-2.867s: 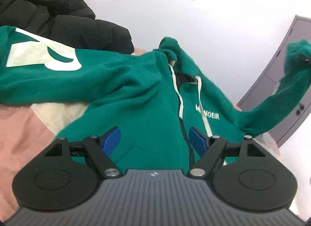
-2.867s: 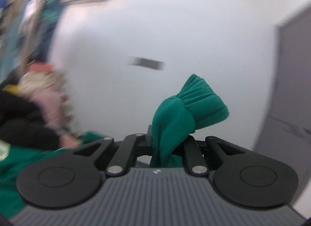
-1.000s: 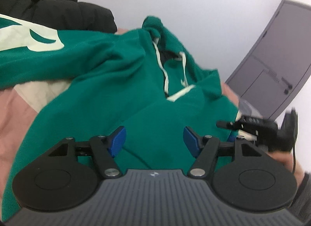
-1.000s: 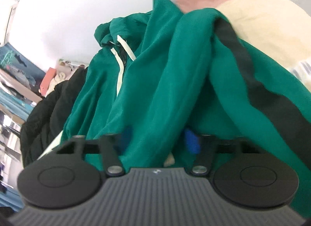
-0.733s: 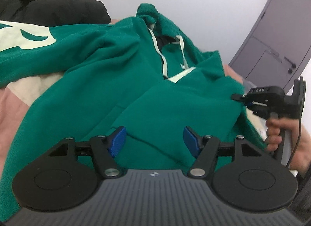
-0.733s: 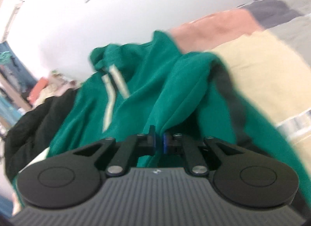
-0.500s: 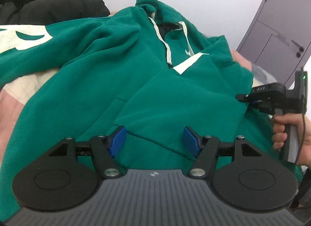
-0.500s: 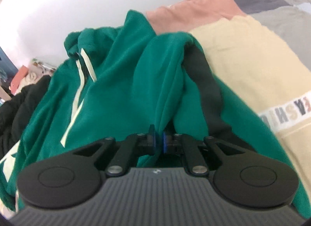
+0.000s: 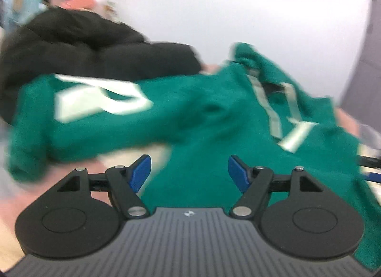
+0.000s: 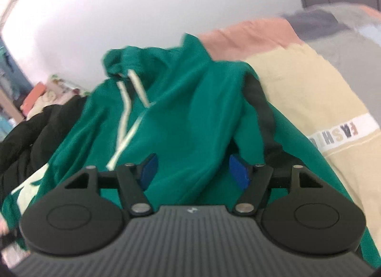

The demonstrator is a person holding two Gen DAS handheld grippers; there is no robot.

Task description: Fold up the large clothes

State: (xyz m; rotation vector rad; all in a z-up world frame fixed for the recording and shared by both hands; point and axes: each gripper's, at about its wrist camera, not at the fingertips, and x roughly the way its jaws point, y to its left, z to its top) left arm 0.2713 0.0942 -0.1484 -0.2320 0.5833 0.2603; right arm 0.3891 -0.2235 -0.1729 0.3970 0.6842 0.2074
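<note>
Right gripper (image 10: 191, 169) just let go of the sleeve (image 10: 214, 100), now folded across the hoodie (image 9: 214, 134) on the bed (image 10: 309, 81). Left gripper (image 9: 189, 169) swung left, also wide, empty. Other sleeve (image 9: 83, 115) likely next.

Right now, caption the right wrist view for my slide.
Open right gripper over a green hoodie lying on a cream garment, black jacket left.

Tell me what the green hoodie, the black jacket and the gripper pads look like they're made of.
Green hoodie: looks like soft matte cotton-type fleece; it drapes in thick folds without shine. Black jacket: probably padded synthetic shell; puffy quilted bulges, though blurred. Left gripper pads: blue, matte, likely rubber or plastic, can't tell which.
</note>
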